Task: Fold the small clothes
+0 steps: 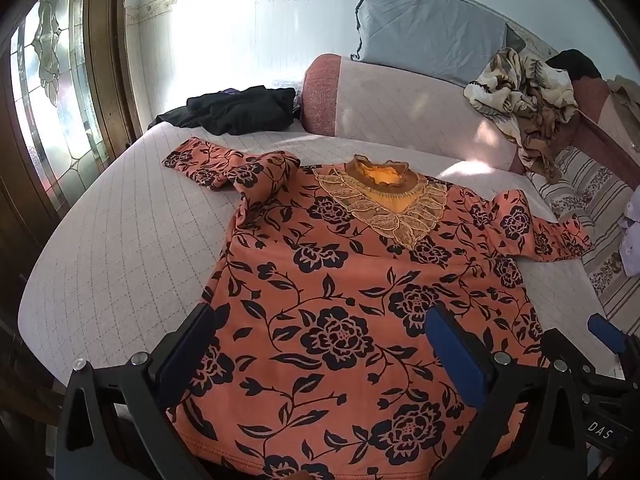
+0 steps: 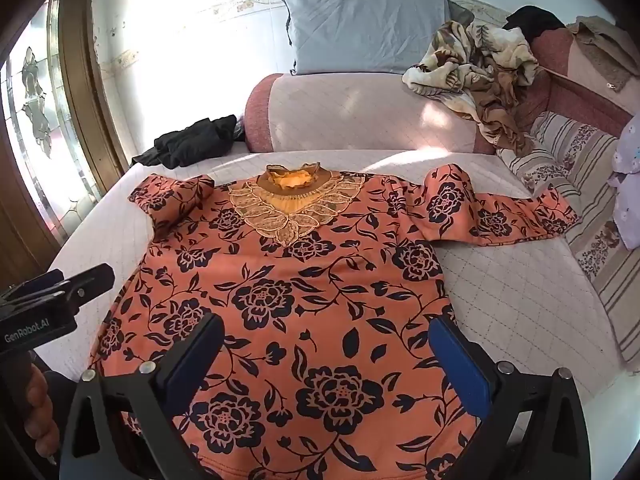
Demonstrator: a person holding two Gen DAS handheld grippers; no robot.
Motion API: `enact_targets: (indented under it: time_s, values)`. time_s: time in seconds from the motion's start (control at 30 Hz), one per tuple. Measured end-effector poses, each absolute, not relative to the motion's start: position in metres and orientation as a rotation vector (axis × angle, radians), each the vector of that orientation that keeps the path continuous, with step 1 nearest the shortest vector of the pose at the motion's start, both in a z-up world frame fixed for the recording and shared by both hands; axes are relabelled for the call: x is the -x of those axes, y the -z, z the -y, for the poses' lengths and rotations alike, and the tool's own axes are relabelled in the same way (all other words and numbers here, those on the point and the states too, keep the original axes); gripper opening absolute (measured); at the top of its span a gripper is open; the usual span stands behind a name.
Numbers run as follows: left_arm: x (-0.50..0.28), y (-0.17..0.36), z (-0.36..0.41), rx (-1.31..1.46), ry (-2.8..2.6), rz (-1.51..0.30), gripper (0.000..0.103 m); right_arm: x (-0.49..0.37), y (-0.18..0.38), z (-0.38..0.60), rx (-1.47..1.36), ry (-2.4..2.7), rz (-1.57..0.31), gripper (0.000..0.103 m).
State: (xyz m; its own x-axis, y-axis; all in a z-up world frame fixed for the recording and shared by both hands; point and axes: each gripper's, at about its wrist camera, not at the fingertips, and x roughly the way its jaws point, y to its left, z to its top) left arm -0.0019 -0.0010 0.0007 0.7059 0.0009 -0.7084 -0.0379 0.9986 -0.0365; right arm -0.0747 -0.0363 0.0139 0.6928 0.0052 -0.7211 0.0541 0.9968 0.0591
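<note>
Top (image 1: 344,320) is the job here: orange with black flowers and a gold lace collar (image 1: 384,200), lying flat and face up on the quilted bed (image 1: 120,264), hem toward the cameras. One sleeve (image 1: 224,166) is bunched up on the window side, the other sleeve (image 2: 500,216) stretches out toward the striped cushion (image 2: 580,184).

Writing: in the left wrist view the right gripper's (image 1: 608,364) body reads "DAS", cut off at the edge. In the right wrist view the left gripper (image 2: 60,292) reads "GenRobot.AI", and you can see part of the person's hand (image 2: 38,404) under it, which the other view doesn't show.

Both grippers are spread wide, blue pads apart, nothing between them. They hang over the hem end of the top; can't tell if they touch it.

Both views get the black clothes (image 1: 240,110), the grey pillow (image 1: 424,28) and the crumpled floral blanket (image 1: 520,88) on the bolster (image 2: 360,116). Only the right view shows the lilac fabric (image 2: 628,184) clearly.
</note>
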Motion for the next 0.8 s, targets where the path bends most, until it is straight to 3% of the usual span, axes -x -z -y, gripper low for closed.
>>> enact_targets:
  time_s: [0.8]
  values:
    - [-0.001,0.008,-0.004,0.075,-0.023,-0.813,0.103,0.071,-0.015,0.032,-0.092,0.023,-0.793,0.103]
